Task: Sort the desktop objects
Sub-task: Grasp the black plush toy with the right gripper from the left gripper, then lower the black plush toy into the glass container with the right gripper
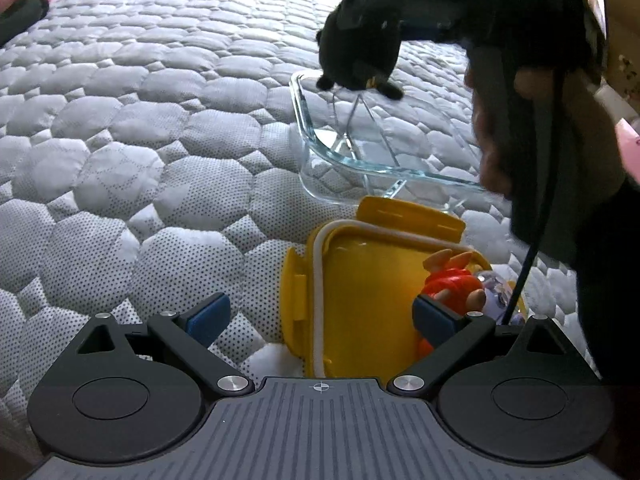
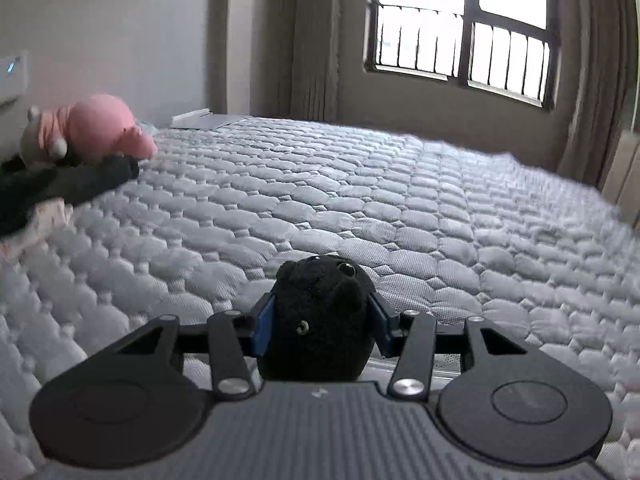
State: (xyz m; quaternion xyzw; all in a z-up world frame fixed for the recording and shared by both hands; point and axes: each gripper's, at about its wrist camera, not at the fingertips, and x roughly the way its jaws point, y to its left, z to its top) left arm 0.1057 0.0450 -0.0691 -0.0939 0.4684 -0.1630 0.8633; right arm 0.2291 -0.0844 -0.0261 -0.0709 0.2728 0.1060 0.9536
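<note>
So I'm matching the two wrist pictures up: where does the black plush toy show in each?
Left wrist: black plush toy upper right, hanging above the glass container.
Right wrist: bottom centre, clamped in the right tool.
Shared landmark: the pink plush, far left on the quilted mattress.

Home bedroom, quilted mattress (image 2: 360,200), curtained barred window (image 2: 464,28), pink plush toy (image 2: 100,128)

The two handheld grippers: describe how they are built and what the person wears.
The left gripper has black linkage arms with silver pivot bolts, two round black discs, blue finger pads, a ribbed grey body and a small crosshair mark. The right gripper is built alike. A black cable hangs by the person's hand, and a pink sleeve shows at the edge.
</note>
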